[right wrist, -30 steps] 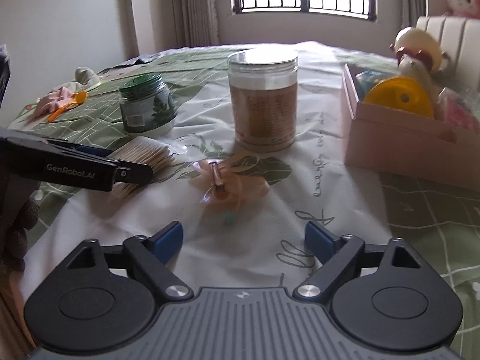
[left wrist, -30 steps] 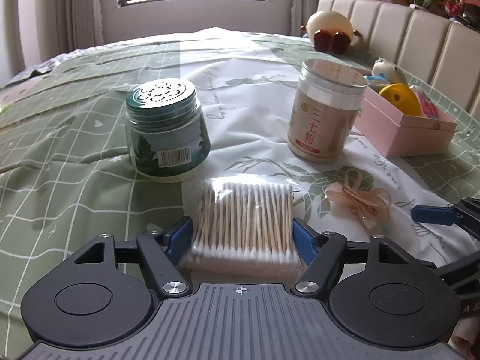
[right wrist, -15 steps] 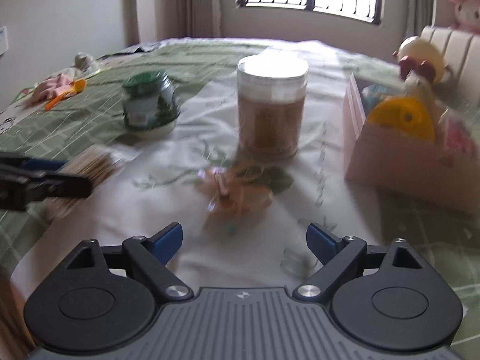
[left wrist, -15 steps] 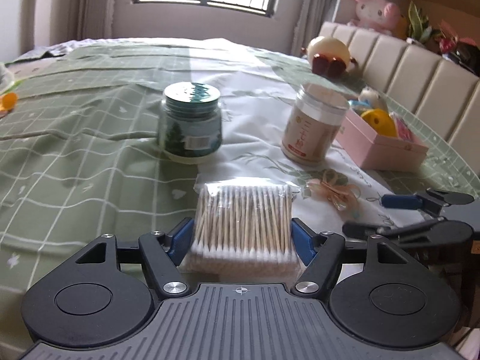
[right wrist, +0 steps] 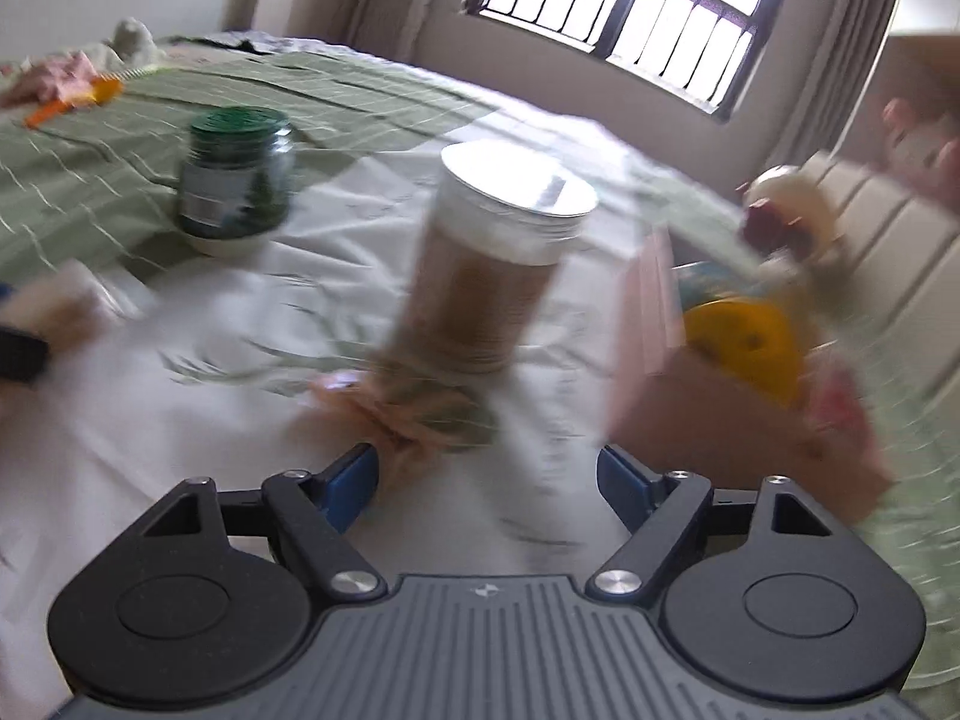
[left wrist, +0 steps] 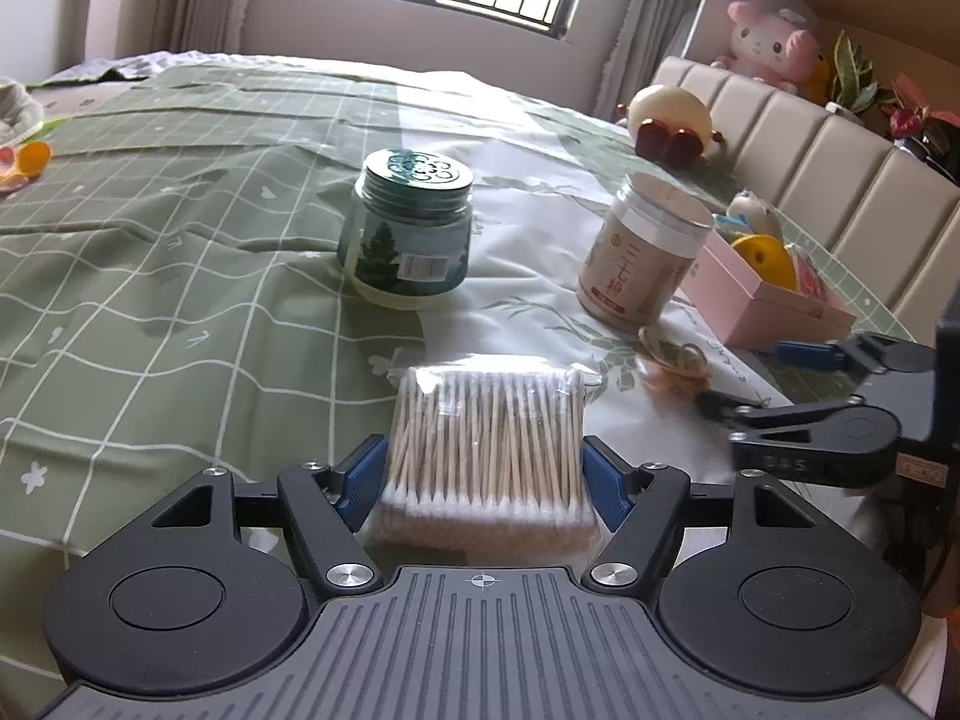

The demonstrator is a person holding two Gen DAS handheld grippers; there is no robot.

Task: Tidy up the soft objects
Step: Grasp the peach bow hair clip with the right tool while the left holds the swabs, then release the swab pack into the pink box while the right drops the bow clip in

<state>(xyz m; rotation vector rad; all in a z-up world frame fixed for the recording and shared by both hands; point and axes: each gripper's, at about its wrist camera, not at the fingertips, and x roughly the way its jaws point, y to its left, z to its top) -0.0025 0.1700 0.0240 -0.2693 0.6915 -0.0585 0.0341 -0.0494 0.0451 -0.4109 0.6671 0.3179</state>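
The cotton-swab pack (left wrist: 489,450) sits clamped between the blue pads of the left gripper (left wrist: 483,477), lifted off the green bedspread (left wrist: 150,276), presumably for carrying to the pink box (left wrist: 774,306) at two o'clock. The right gripper (right wrist: 486,477) is closing with nothing between its jaws, a peach ribbon bow (right wrist: 414,414) just ahead at eleven o'clock. Motion blur smears the right view, so the box's contents are hard to make out.
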